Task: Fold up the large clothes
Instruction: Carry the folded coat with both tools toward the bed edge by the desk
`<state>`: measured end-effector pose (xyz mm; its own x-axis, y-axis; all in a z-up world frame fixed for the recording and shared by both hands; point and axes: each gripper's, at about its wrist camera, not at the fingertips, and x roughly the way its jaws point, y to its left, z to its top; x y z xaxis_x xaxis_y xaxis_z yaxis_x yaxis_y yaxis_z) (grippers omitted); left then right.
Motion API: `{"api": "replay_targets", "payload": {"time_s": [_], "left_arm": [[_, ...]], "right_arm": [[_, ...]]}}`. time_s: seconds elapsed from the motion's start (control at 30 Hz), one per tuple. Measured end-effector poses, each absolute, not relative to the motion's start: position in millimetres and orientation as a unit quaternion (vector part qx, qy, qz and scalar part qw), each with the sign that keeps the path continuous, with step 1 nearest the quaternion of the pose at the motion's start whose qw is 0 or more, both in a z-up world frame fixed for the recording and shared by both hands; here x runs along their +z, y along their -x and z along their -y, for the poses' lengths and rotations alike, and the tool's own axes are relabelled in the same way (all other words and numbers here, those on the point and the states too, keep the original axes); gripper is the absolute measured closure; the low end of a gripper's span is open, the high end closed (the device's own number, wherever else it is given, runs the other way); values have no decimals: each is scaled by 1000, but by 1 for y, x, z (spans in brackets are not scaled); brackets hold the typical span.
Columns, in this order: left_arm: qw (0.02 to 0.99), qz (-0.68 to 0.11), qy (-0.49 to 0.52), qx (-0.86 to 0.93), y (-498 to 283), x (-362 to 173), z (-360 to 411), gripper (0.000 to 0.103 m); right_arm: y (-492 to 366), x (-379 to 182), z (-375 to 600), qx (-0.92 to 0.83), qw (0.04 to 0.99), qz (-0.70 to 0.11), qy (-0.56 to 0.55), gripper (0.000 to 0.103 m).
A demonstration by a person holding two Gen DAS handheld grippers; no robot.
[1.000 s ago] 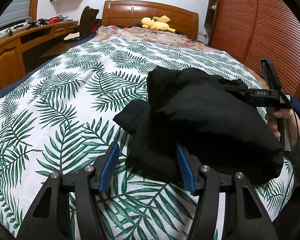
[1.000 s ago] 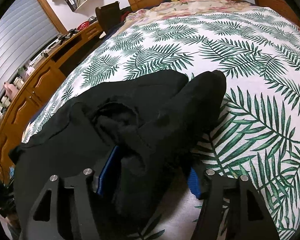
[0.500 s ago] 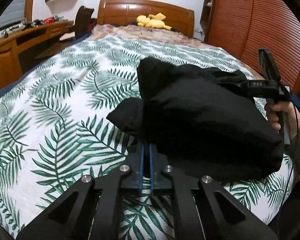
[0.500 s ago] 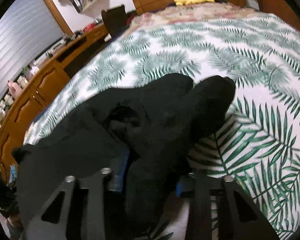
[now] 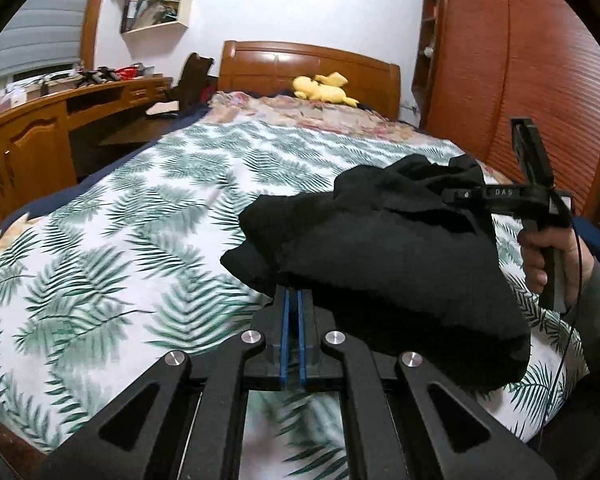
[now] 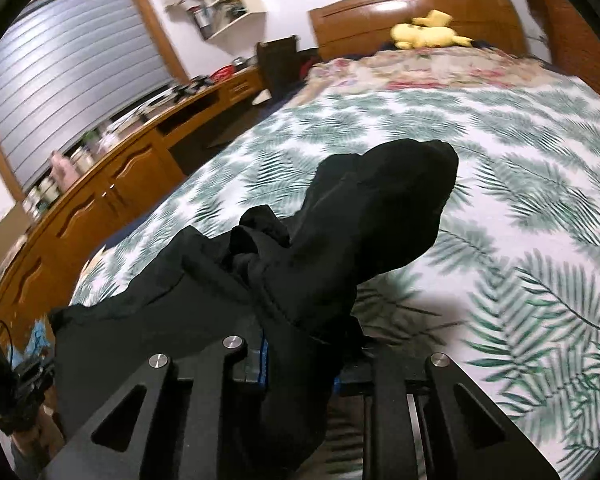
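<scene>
Both grippers, left gripper (image 5: 293, 300) and right gripper (image 6: 300, 356), have their jaws clamped on the black garment (image 5: 380, 264). It's soft and floppy, so best grabbed at the corners.

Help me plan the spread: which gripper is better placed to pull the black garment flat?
Probably left: the left gripper pinches a thin edge of the black garment beside bare bedspread; the right gripper, jaws just closing, clamps a thick bunch.
</scene>
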<state>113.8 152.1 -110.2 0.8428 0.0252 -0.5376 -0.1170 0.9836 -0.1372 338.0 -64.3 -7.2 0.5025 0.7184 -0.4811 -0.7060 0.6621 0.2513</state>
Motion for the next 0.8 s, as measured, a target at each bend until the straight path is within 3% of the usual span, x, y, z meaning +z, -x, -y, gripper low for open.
{"api": "replay_targets", "payload": {"time_s": [0.63,0.8], "left_arm": [[947,-228,79,214,-6,-88,-382,99],[930,-246,68,265,3,-97,-427,99]], "right_arm": [[-278,46,-285,518,808,-244,138,83],[-291,26,-360,517,795,-272,165,79]]}}
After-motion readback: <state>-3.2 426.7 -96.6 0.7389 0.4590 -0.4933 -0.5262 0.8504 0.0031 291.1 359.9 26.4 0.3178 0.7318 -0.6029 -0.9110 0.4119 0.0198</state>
